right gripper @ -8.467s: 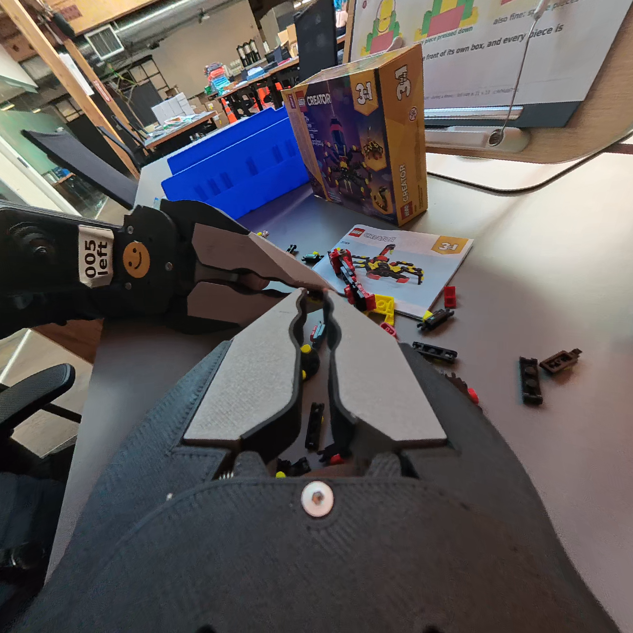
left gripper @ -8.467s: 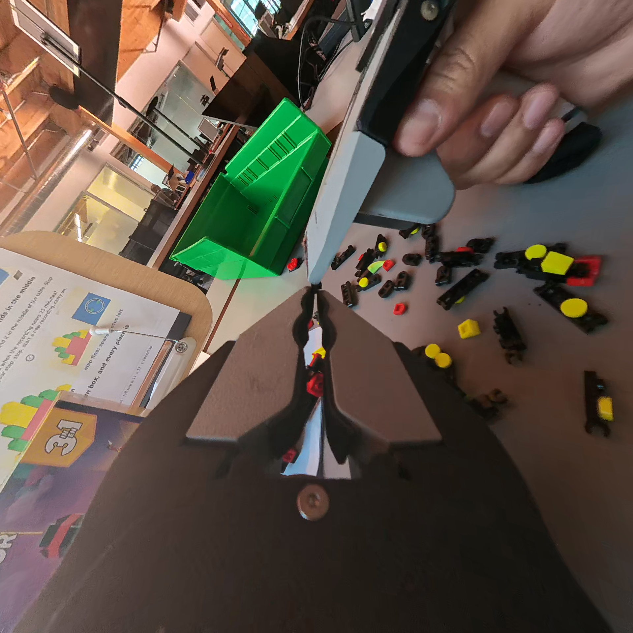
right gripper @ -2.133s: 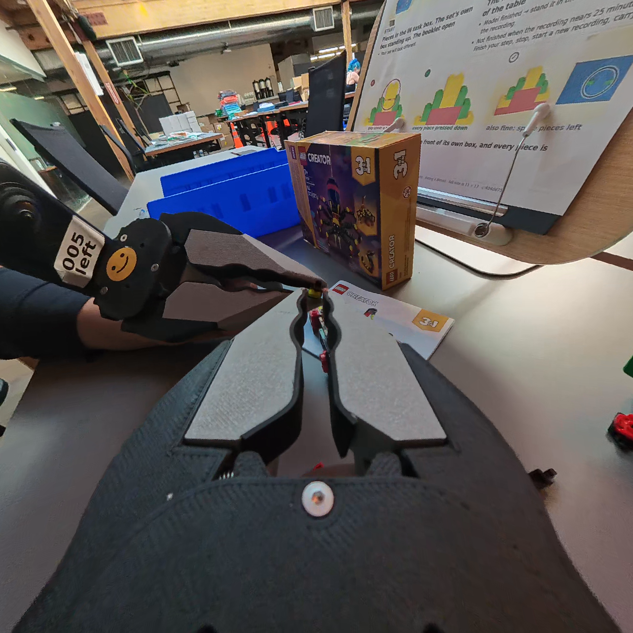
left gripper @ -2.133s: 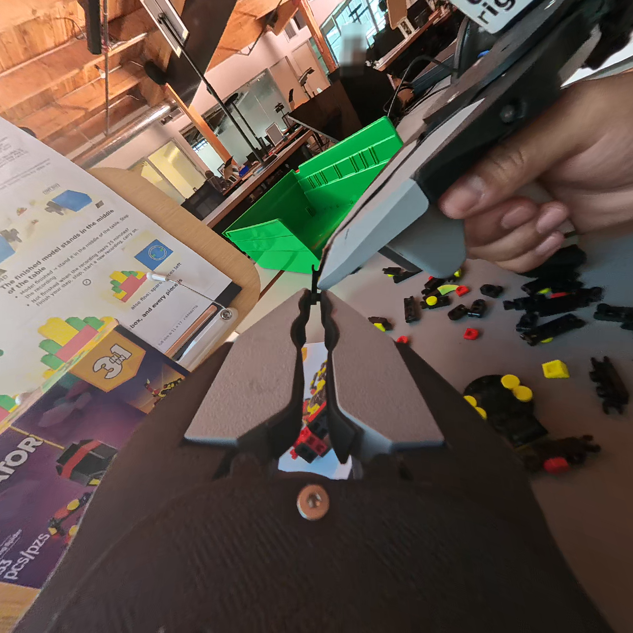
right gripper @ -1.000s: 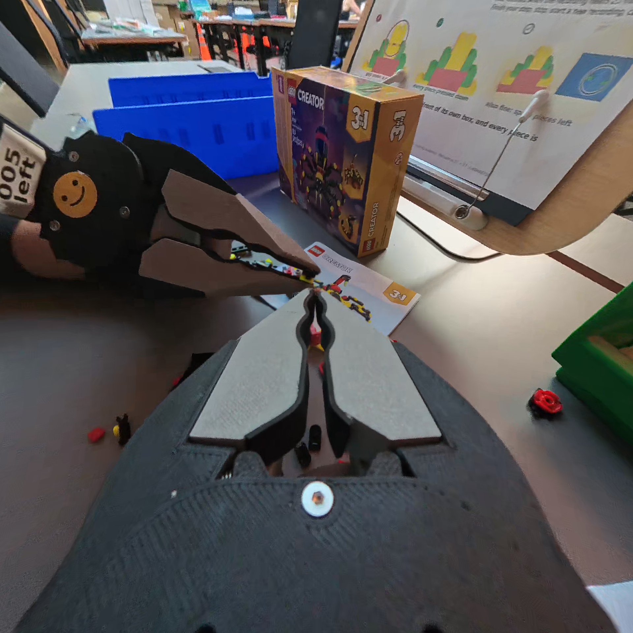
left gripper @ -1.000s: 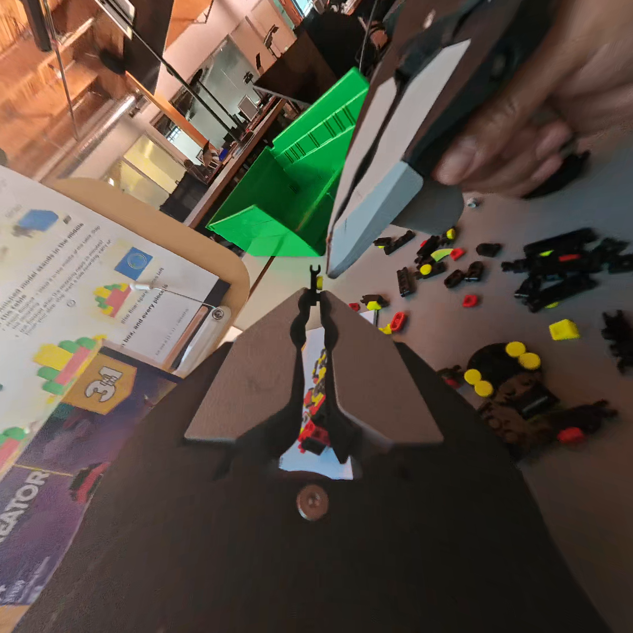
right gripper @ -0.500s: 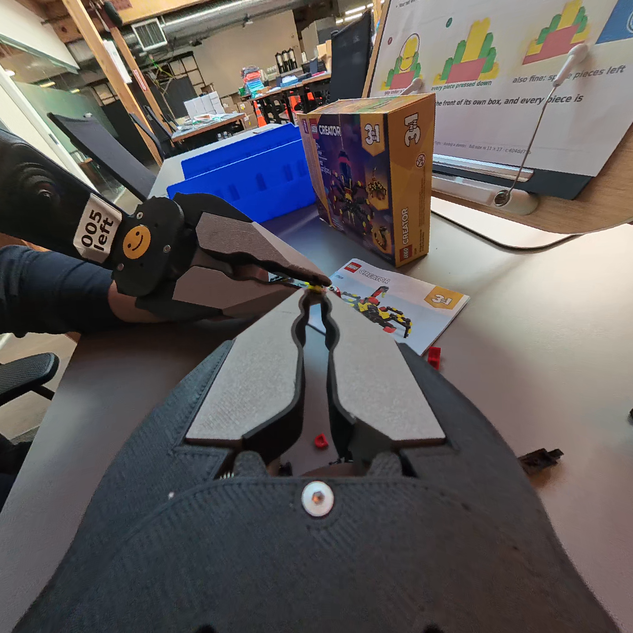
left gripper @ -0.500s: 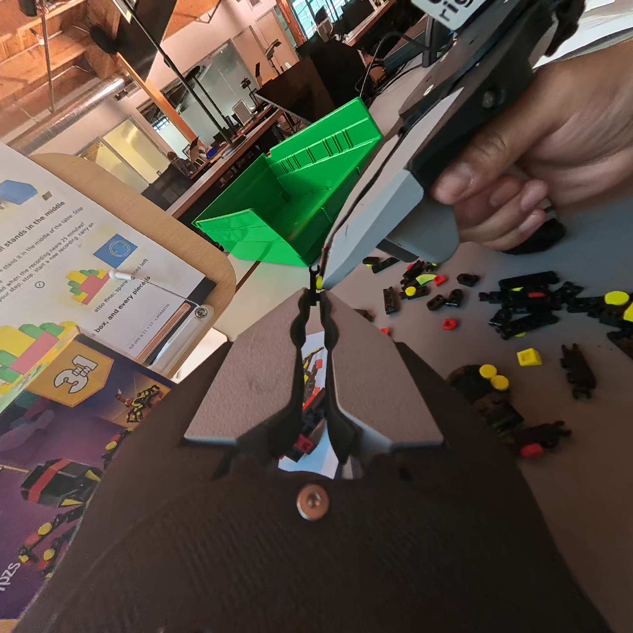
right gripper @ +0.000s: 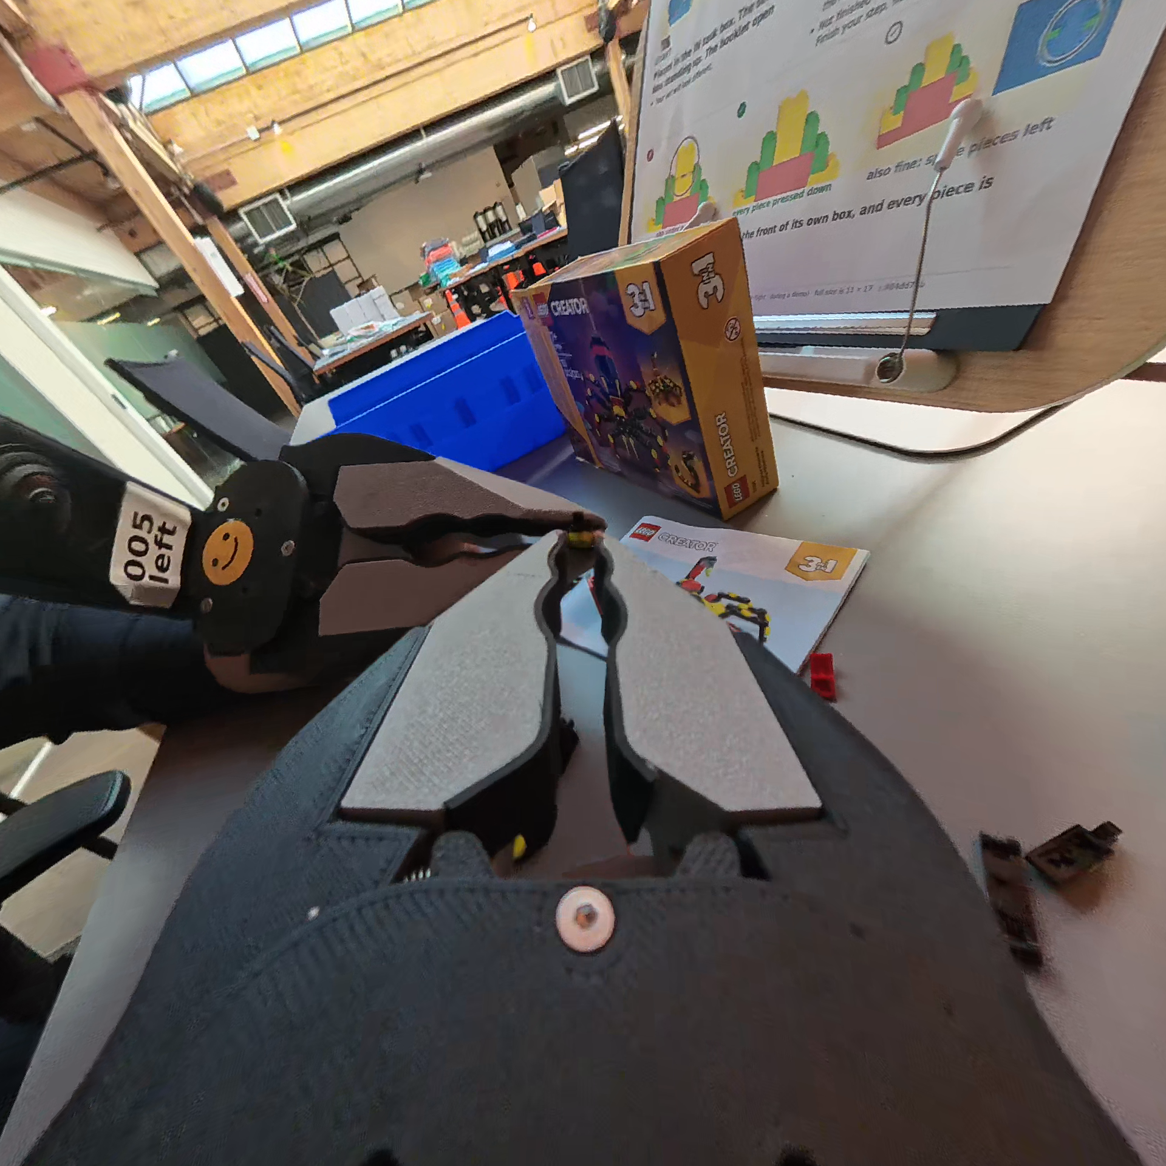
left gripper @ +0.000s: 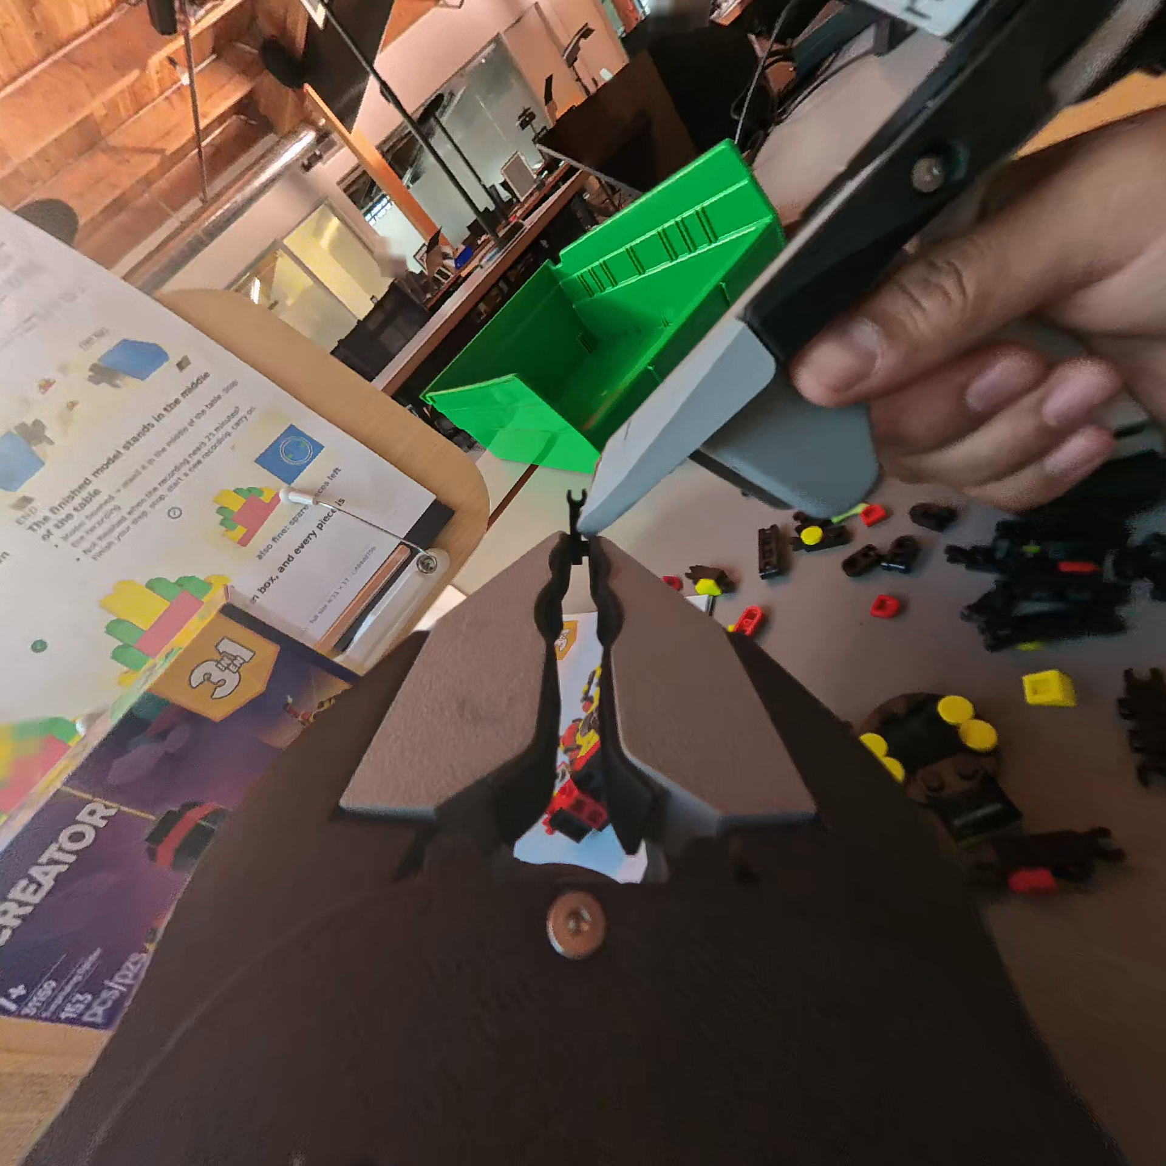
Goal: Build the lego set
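Note:
My left gripper (left gripper: 575, 547) is shut on a thin black clip piece (left gripper: 573, 512) that sticks out past its tips. My right gripper (right gripper: 577, 555) is shut on a small yellow and black piece (right gripper: 579, 536). The two grippers meet tip to tip above the table. The right gripper (left gripper: 588, 522) comes in from the upper right in the left wrist view, held by a hand. The left gripper (right gripper: 590, 524) comes in from the left in the right wrist view. A black part-built model with yellow studs (left gripper: 934, 751) lies on the table at the right.
Loose black, red and yellow pieces (left gripper: 883, 558) are scattered on the grey table. A green bin (left gripper: 606, 353) and a blue bin (right gripper: 454, 391) stand at the back. The set's box (right gripper: 656, 372), booklet (right gripper: 744, 580) and instruction board (right gripper: 883, 158) are behind the grippers. A red brick (right gripper: 822, 675) and black plates (right gripper: 1041, 864) lie at the right. My two grippers' fingertips are within a few centimetres of each other.
A second ago the right gripper's tip stood slightly off the black piece. Now both tips touch again. Both grippers stayed shut and the views swung a little.

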`<state>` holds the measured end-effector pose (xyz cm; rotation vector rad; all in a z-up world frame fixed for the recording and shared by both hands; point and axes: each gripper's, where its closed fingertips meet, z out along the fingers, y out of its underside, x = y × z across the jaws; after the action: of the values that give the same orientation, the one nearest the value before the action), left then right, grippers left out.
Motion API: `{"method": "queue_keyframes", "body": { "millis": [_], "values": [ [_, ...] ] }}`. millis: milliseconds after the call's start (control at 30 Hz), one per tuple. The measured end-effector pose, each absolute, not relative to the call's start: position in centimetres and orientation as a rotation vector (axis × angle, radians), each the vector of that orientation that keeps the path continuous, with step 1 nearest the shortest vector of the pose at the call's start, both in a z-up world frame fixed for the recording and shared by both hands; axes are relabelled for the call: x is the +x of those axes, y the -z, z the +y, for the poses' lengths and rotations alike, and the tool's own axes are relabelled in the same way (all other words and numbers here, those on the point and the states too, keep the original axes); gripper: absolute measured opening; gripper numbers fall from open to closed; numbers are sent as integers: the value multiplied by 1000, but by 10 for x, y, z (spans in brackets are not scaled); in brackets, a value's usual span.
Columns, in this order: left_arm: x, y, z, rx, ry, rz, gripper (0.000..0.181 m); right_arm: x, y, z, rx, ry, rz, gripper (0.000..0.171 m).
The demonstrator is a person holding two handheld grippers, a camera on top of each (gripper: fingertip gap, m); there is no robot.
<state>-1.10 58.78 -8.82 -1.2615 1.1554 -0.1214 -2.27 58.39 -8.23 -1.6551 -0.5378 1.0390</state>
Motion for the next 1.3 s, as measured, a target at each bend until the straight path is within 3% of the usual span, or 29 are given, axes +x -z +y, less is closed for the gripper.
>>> {"method": "queue_keyframes", "body": {
  "millis": [233,500,933,1300],
  "values": [
    [-11,91,589,-1301,148,1130,2,-23,83,588,-1608,-657,-662,5],
    [-11,81,584,-1176,80,1163,2,-25,76,582,-1614,-985,-544,4],
    [-5,130,579,-840,-407,1593,3,-14,129,573,-1816,-377,-1125,4],
    [5,124,574,-818,-377,1542,2,-4,124,567,-1798,-413,-1187,4]
  ]
}}
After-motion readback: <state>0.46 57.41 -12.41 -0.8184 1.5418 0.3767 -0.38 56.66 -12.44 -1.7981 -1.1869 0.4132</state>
